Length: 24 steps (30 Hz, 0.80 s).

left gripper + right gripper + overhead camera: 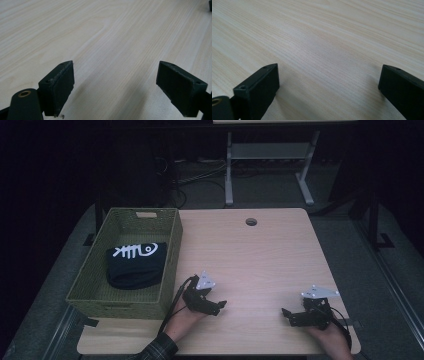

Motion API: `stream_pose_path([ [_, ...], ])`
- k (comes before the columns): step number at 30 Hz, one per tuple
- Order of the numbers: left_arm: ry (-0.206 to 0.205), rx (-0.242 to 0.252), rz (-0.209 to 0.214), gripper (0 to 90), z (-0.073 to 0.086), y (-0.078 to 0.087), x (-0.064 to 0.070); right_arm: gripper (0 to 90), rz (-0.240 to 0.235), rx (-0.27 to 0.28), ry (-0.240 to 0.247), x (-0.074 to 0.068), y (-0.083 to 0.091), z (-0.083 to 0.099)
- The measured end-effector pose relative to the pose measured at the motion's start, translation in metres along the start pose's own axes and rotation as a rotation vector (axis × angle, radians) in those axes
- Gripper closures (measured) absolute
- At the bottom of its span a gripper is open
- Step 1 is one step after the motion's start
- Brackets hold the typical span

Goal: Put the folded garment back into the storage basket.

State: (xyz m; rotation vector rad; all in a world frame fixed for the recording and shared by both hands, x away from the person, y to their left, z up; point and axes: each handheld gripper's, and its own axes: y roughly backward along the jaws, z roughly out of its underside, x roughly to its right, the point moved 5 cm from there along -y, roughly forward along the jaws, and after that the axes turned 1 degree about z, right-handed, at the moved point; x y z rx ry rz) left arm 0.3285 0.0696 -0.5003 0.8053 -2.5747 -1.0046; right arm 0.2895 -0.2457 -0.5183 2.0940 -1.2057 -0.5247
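At the far left of the high view, a green woven basket [171, 251] sits on the left part of the light wooden tabletop [260, 255], its long side running away from the person. Inside it lies a folded black garment [135, 265] with a white fish-skeleton print facing up, resting toward the near half of the basket floor.

Just right of the basket's near corner, the left claw [218, 307] rests low over the tabletop, held by the person's left hand [186, 316], which comes out of a plaid sleeve [159, 350]. Its jaws stand wide apart with bare wood between them; in the left gripper view the left claw [115, 90] has nothing between its black pads.

Well apart from it, near the right front edge of the tabletop, the right claw [289, 316] points toward the left one. In the right gripper view the right claw [328, 87] is also spread wide, empty, over plain wood grain.

Beyond the tabletop, a cable hole [251, 222] shows near its far edge.
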Motion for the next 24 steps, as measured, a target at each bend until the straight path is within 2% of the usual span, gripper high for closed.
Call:
stream_pose_path([
  [6,-0.009,-0.01,0.01,14.3,0.0059,-0.0074,0.0012,3.0,0.0,0.0,0.0,0.0,0.0,0.0],
  [12,-0.035,-0.016,-0.004,13.0,0.0079,-0.0092,0.002,2.9,0.0,0.0,0.0,0.0,0.0,0.0],
  [24,-0.035,-0.016,-0.005,13.0,0.0083,-0.0089,0.0022,3.0,0.0,0.0,0.0,0.0,0.0,0.0],
])
